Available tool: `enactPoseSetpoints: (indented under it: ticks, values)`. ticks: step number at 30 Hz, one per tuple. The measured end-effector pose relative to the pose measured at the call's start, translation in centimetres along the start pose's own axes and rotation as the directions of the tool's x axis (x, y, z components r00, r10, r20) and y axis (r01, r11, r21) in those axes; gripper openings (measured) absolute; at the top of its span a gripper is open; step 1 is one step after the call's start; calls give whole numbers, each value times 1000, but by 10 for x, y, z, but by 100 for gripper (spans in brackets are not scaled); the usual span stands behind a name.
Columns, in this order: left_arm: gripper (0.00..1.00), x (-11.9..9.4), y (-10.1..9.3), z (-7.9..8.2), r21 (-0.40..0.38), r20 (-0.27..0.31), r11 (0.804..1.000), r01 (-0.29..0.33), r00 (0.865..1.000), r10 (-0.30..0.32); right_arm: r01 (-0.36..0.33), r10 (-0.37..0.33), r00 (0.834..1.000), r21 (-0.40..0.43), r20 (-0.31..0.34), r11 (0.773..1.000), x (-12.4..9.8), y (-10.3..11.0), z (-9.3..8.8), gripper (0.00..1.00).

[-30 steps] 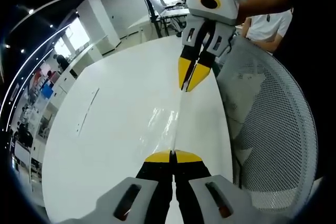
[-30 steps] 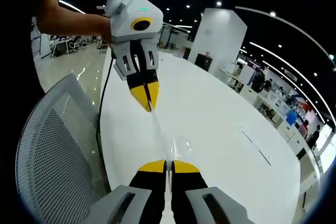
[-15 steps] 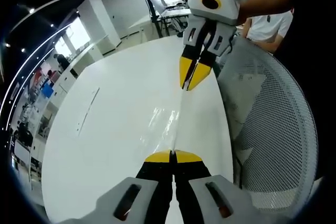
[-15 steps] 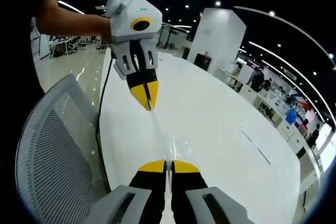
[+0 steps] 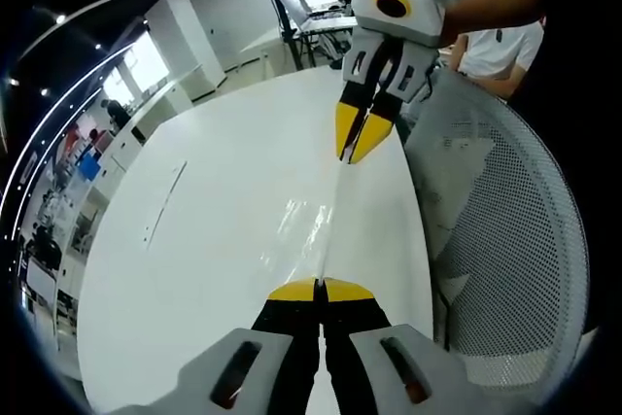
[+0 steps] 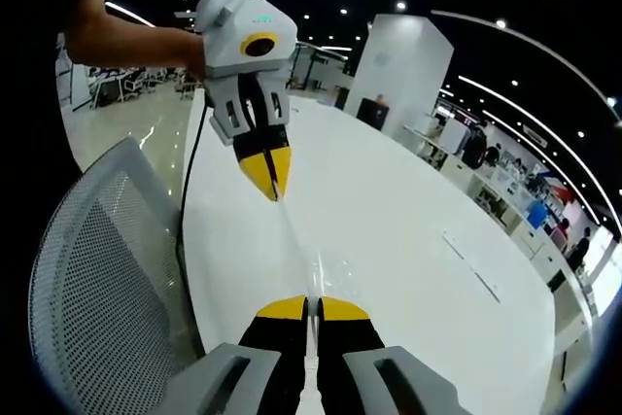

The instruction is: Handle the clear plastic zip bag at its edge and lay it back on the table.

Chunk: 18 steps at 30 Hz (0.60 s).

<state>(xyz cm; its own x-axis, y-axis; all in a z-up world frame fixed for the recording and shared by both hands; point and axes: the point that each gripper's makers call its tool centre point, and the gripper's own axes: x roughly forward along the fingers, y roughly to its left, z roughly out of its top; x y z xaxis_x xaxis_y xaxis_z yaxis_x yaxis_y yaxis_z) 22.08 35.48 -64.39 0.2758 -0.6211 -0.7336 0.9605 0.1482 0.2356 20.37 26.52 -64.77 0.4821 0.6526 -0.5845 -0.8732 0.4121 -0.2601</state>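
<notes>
Bag (image 5: pixel 321 225) hung taut above the table (image 5: pixel 194 240), left gripper (image 5: pixel 320 286) clamped on its near edge, right gripper (image 5: pixel 356 148) clamped on the far edge. Best lowered level, both ends together, keeping tension.

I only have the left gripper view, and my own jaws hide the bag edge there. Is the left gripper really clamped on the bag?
Observer: Yes. The right gripper view faces the left gripper head on, and its jaws are shut on the edge of the clear zip bag.
Operator: And the right gripper's own end?
Observer: The right gripper has its jaws shut on the opposite edge, with the bag stretched between the two over the white table.
Operator: Anything near my side?
Observer: A black cable runs along the table edge beside the mesh chair.
</notes>
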Motion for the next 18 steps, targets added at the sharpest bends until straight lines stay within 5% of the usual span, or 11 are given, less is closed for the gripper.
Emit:
enactPoseSetpoints:
  ticks: [18]
  values:
    - [0, -2, 3, -2, -10, 0, 1000, -9, 1000, 9, 6, -6, 1000, 3, -2, 1000, -2, -1, -1, 0]
